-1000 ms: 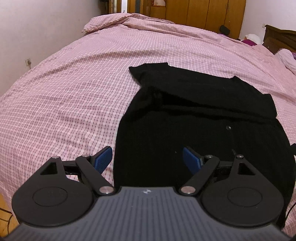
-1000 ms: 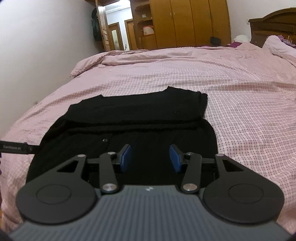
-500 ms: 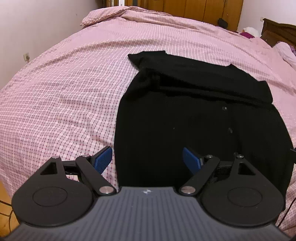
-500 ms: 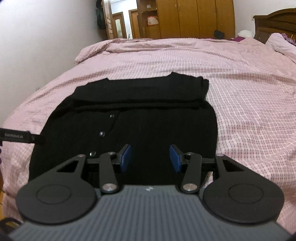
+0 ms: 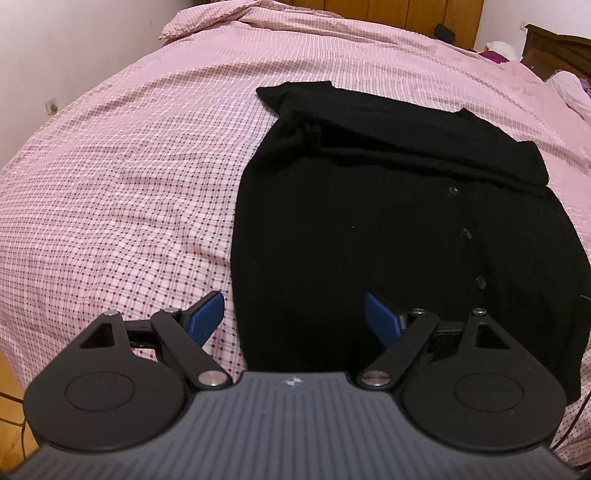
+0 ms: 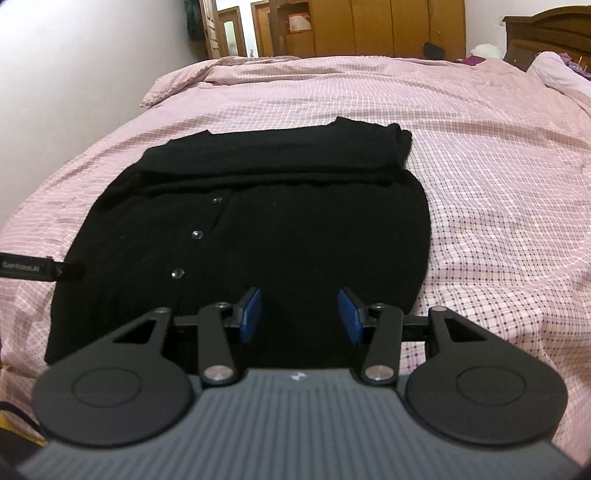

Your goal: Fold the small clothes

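Observation:
A black buttoned cardigan (image 5: 369, 229) lies flat on the pink checked bed, its sleeves folded across the far end. It also shows in the right wrist view (image 6: 295, 229). My left gripper (image 5: 294, 317) is open and empty, hovering over the garment's near left hem, the left blue pad over the bedcover. My right gripper (image 6: 300, 314) is open and empty over the near right hem. The nearest hem edge is hidden behind both gripper bodies.
The pink checked bedcover (image 5: 129, 166) spreads all around the garment. A white wall (image 6: 92, 66) runs along the left side. Wooden wardrobes (image 6: 369, 29) and a headboard (image 6: 546, 37) stand at the back. Bare floor shows at the lower left (image 5: 11, 413).
Both grippers have drawn back toward the near hem and tilted down, so more of the cardigan and its buttons shows. Both stay open.

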Available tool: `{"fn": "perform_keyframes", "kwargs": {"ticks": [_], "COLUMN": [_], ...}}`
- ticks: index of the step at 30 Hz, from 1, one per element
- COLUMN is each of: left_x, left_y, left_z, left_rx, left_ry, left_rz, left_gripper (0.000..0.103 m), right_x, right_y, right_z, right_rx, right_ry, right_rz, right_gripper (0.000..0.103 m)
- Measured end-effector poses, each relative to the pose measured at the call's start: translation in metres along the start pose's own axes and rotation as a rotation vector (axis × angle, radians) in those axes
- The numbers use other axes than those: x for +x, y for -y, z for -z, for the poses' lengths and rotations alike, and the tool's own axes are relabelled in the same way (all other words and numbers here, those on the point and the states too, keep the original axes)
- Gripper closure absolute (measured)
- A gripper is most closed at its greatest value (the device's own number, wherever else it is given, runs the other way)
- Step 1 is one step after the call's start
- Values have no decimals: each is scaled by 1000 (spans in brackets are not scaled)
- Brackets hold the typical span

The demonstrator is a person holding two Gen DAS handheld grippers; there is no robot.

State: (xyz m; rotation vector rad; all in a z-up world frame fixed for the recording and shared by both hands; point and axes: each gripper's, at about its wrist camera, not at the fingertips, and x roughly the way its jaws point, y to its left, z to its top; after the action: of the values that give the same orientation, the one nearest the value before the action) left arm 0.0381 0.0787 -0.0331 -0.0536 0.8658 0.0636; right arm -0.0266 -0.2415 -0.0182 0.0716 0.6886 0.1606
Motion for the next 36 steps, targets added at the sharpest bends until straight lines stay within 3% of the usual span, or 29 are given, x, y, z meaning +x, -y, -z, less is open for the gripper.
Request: {"fn": "perform_keyframes", "kwargs": {"ticks": [18,30,31,32,36], "left_x": [15,16,14,13,6], "left_y": [-19,-15,-16,-18,-22], "left_z": [25,38,40,42,55], "left_rx": [-17,-8,-11,-12,24], "left_ry": [-51,-57,-58,-61,-58], "left_rz": [-33,36,46,55,77], "left_gripper": [16,13,13,13,13], "right_x": [-3,13,11,9,6], "right_y": [28,26,29,32,44], "right_z": [14,17,18,20,26], "right_rx": [99,72,78,80,101], "right_ry": [-91,-99,-97,-101,-108], "right_rz": [122,121,110,112,103], "right_gripper": [54,56,65,86,91]}}
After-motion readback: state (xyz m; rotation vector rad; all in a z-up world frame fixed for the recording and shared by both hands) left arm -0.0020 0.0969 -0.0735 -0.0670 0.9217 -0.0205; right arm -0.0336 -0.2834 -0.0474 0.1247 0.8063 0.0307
